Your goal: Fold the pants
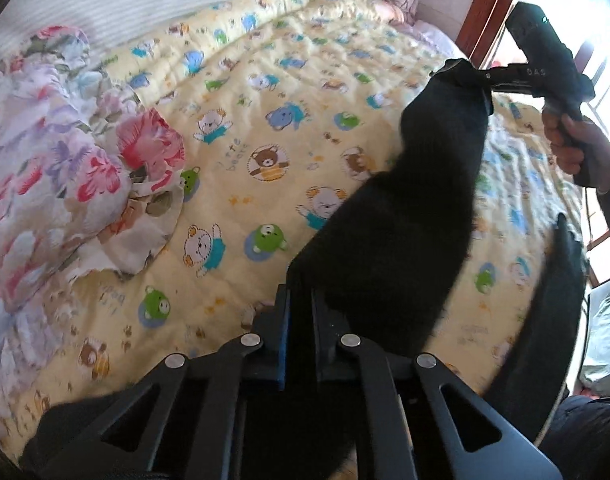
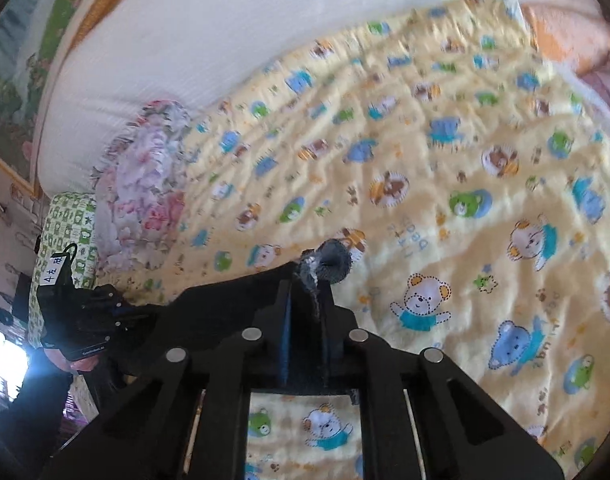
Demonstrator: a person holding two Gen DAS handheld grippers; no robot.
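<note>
Black pants (image 1: 409, 216) hang stretched in the air between my two grippers, above the yellow bear-print quilt (image 1: 265, 128). My left gripper (image 1: 301, 280) is shut on one edge of the pants. My right gripper (image 1: 471, 74) shows across from it, shut on the other edge, held by a hand (image 1: 577, 148). In the right wrist view my right gripper (image 2: 307, 280) is shut on a bunched bit of pants fabric (image 2: 333, 266), and the pants (image 2: 209, 308) run left to the left gripper (image 2: 117, 312). A further part of the pants (image 1: 553, 300) hangs at the right.
A crumpled floral blanket (image 1: 65, 160) lies on the left side of the bed, also in the right wrist view (image 2: 145, 192). A white striped sheet (image 1: 145, 0) lies at the far side. A wooden bed frame (image 1: 501, 4) and window stand at the right.
</note>
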